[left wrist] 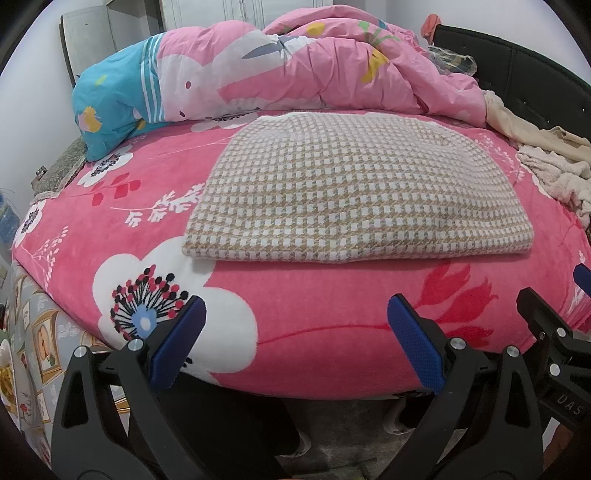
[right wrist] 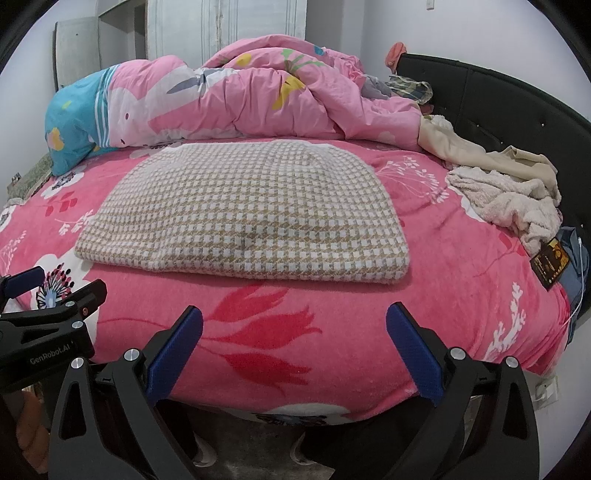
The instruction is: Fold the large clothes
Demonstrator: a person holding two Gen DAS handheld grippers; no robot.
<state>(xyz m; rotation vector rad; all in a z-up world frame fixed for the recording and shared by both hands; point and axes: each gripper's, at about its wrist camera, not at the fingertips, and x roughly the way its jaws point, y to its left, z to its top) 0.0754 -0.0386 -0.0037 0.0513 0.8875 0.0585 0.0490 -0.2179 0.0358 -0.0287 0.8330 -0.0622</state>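
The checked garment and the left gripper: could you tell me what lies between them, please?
Only bare pink floral blanket separates the folded checked garment from the open left gripper, seen in the left wrist view.

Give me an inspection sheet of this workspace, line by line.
Surface: pink floral bedspread covering the bed.
Job's things: checked garment, folded, lying flat mid-bed.
Clutter: bunched pink duvet behind it; cream fluffy clothes at right; dark card near the right edge.
Grippers: left tool and right tool both open, empty, short of the garment.
Cables: thin white cable at the right edge.
Surroundings: dark headboard, white wardrobe.
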